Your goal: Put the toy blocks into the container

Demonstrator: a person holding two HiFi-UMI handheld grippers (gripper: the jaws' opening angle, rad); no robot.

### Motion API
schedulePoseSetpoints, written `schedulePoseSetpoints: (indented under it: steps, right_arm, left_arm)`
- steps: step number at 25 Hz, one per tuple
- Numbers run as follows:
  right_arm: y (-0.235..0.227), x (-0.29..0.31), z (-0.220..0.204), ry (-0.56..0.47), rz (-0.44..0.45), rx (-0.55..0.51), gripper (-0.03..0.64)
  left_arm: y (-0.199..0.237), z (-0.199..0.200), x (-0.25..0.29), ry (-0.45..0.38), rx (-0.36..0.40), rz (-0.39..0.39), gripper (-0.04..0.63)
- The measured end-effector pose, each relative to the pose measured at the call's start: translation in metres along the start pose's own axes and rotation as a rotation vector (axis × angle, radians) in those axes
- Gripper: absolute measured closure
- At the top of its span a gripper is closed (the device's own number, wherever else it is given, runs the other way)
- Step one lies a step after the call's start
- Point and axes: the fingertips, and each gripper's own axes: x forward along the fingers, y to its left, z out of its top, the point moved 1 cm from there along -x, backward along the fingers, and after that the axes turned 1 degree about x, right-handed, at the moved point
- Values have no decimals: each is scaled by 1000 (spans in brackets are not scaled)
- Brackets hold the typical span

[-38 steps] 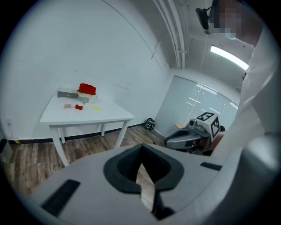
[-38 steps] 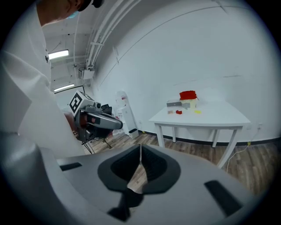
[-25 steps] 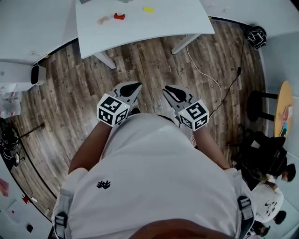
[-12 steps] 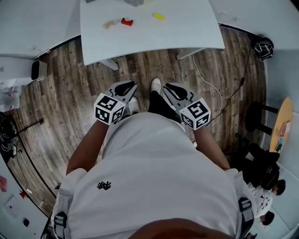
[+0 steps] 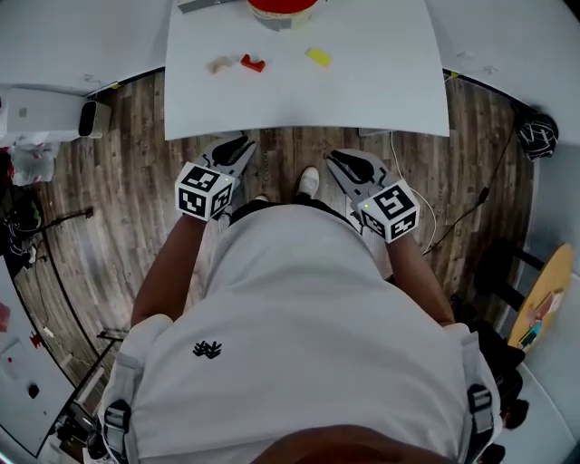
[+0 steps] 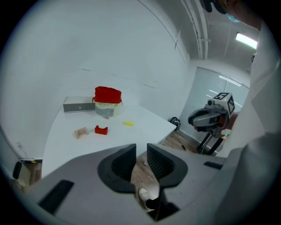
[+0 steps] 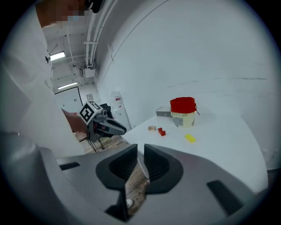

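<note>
**A:** How far along is this looking? Anything going in yet?

**B:** Nope, it's barely getting started. The left gripper [image 5: 237,145] is hovering short of the white table [image 5: 381,91], jaws opening with nothing between them. The tan block [image 5: 220,64] and red block [image 5: 252,63] are lying loose on the tabletop. The red-topped container [image 5: 282,7] is sitting behind them, and the yellow block [image 5: 318,57] is lying near it. The right gripper [image 5: 340,159] is empty too, jaws a crack apart. I'm guessing all three are left to do.

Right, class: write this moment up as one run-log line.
phase: pre-grasp | left gripper: empty, jaws opening | right gripper: empty, slightly apart | red block, yellow block, tan block: on table, untouched | container: far side
</note>
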Motion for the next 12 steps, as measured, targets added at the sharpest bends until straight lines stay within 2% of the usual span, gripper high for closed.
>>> schedulePoseSetpoints:
  steps: [6, 12]
  right_arm:
    - [-46, -6, -2, 10, 9, 3, 569]
    - [-72, -5, 4, 1, -43, 53, 569]
  left_arm:
    - [67, 23, 15, 14, 47, 154, 508]
    - [143, 29, 31, 102, 79, 228, 482]
